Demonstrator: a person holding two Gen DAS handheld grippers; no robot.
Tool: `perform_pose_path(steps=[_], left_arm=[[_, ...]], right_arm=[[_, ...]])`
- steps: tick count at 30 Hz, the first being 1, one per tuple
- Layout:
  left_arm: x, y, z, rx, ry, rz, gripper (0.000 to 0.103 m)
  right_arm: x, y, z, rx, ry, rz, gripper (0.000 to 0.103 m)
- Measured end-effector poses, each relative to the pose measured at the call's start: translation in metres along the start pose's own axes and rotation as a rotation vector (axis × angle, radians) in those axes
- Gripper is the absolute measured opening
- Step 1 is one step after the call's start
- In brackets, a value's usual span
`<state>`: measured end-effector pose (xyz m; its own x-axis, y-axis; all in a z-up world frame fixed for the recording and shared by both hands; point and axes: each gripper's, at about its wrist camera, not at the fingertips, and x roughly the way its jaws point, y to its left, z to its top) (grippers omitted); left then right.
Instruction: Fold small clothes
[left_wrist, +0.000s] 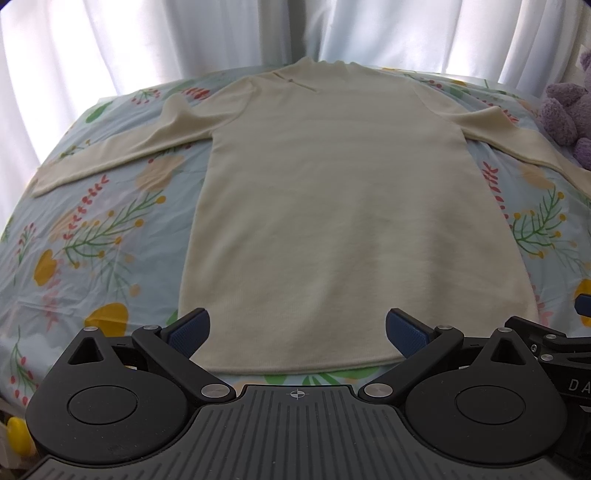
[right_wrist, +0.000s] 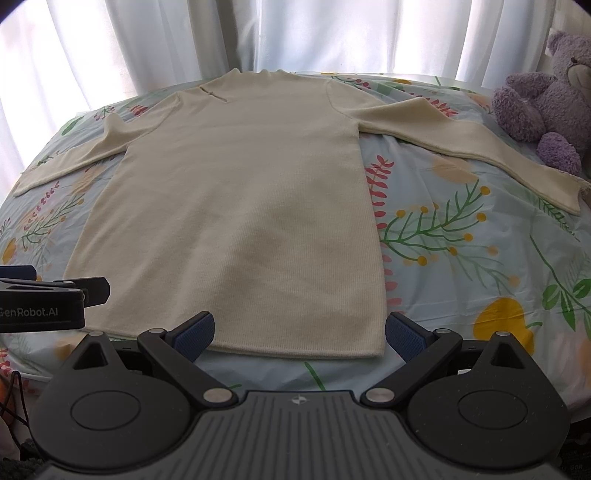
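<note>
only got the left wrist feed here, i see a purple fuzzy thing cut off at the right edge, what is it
Observer: The right wrist view shows it whole: a purple teddy bear sitting on the floral sheet near the curtain.
Operator: is it on the sweater
Observer: The sweater body is clear of it. The right sleeve runs just below the bear's foot; whether they touch I cannot tell.
Operator: where does that sleeve end, mine crops it
Observer: Its cuff lies flat near the sheet's right edge.
Operator: right gripper ready
Observer: The right gripper is open at the hem, holding nothing.
</note>
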<state>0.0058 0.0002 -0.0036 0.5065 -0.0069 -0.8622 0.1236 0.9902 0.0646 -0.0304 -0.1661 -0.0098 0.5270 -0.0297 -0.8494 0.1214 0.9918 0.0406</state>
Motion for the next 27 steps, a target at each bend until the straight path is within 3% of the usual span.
perform_pose_path(steps=[27], left_arm=[[0.0013, 0.0034, 0.0005, -0.004, 0.007, 0.002, 0.103]], right_arm=[[-0.0020, -0.0004, 0.0006, 0.001, -0.016, 0.005, 0.099]])
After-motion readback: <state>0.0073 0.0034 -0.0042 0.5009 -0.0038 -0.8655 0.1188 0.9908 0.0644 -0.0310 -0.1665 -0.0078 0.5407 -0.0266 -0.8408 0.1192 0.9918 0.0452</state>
